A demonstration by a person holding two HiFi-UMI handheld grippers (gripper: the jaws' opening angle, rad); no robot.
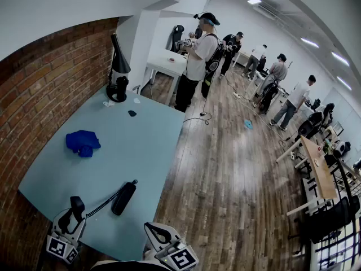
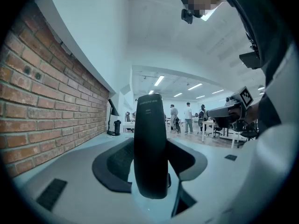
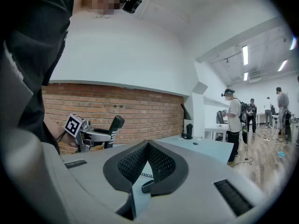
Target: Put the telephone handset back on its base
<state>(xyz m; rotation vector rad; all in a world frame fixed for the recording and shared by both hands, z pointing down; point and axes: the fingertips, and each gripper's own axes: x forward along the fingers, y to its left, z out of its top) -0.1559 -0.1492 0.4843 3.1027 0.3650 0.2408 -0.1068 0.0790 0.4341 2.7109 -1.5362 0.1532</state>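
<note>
My left gripper (image 1: 70, 218) is at the table's near left corner, shut on a black telephone handset (image 2: 150, 143) that stands upright between its jaws. In the head view the handset (image 1: 75, 206) rises above that gripper. A coiled cord (image 1: 104, 203) runs from it to the slim black base (image 1: 124, 198), which lies on the light blue table (image 1: 135, 151) just right of the gripper. My right gripper (image 1: 156, 231) is shut and empty near the table's front edge, right of the base. The right gripper view shows its pads (image 3: 161, 160) closed together, and the left gripper (image 3: 96, 135) holding the handset (image 3: 115, 125).
A blue cloth (image 1: 82, 141) lies mid-left on the table. A black desk lamp (image 1: 118, 72) stands at the far end beside small bits (image 1: 131, 113). A brick wall (image 1: 39, 89) runs along the left. Several people stand on the wood floor (image 1: 225, 168) to the right.
</note>
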